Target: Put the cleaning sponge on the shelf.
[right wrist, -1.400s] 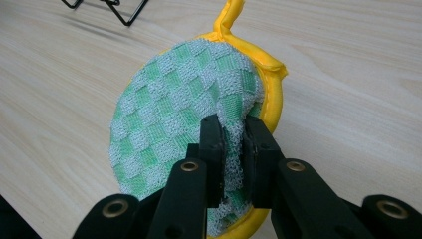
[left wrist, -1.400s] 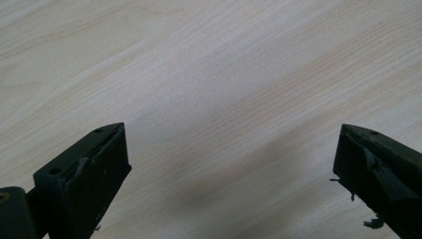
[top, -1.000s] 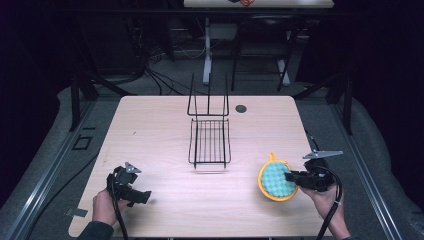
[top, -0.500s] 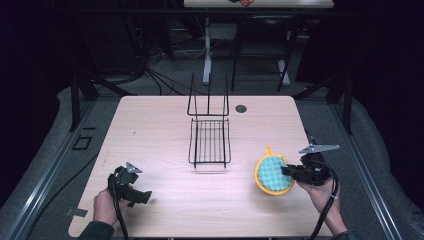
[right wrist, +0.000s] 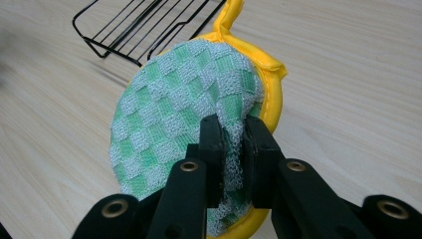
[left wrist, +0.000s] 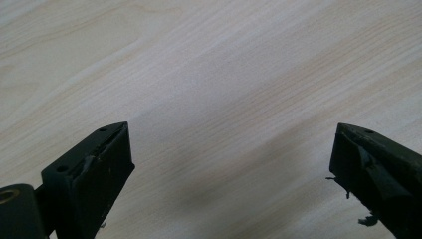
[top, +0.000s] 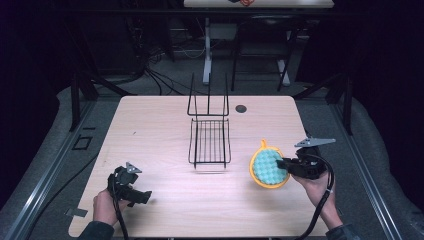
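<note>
A round pot holder (top: pixel 267 168) with a green checked face and a yellow rim lies at the table's right front. My right gripper (top: pixel 283 163) is shut on its near edge, and in the right gripper view the green cloth (right wrist: pixel 184 119) bunches up between the jaws of that gripper (right wrist: pixel 233 135). Its yellow loop (right wrist: pixel 230 15) points toward the black wire rack (right wrist: pixel 144 25). My left gripper (top: pixel 140 196) rests at the table's left front. Its jaws stand wide apart in the left gripper view, open over bare wood (left wrist: pixel 219 99).
The black wire rack (top: pixel 210 141) stands mid-table with its tall back frame on the far side. A small dark disc (top: pixel 241 108) sits in the tabletop behind it. Cables trail from both grippers over the table's front edge.
My right gripper has carried the pot holder a little leftward, toward the rack. The left gripper has stayed where it was.
</note>
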### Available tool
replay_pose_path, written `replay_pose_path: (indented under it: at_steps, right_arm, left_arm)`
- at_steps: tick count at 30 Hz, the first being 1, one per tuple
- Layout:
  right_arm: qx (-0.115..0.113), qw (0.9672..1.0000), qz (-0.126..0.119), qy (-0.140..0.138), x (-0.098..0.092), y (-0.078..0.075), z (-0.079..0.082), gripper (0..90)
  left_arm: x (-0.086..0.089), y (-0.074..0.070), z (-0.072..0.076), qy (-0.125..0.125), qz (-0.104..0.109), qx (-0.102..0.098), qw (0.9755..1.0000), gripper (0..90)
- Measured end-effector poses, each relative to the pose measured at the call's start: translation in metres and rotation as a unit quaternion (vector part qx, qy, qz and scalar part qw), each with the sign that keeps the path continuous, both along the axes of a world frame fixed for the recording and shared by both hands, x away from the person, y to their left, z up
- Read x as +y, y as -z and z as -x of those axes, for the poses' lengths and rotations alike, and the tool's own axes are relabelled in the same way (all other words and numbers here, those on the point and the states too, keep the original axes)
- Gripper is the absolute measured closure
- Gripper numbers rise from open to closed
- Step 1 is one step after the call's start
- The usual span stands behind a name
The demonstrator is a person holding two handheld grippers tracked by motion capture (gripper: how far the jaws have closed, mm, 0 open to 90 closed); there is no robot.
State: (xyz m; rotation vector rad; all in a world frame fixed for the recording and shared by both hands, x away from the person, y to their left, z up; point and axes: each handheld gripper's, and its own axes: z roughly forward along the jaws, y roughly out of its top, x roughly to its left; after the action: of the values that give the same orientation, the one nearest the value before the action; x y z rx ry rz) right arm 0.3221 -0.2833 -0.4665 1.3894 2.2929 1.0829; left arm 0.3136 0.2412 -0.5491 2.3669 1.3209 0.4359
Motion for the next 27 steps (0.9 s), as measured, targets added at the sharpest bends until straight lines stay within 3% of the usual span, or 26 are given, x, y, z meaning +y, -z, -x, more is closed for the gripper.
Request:
replay_pose_path:
  at_steps: [27]
  right_arm:
    - [-0.021,0.9994,-0.007,-0.024,0.031,-0.015,-0.023,80.8]
  left_arm:
    - [0.003,-0.001,0.0,-0.005,0.003,-0.007,1.0,3.8]
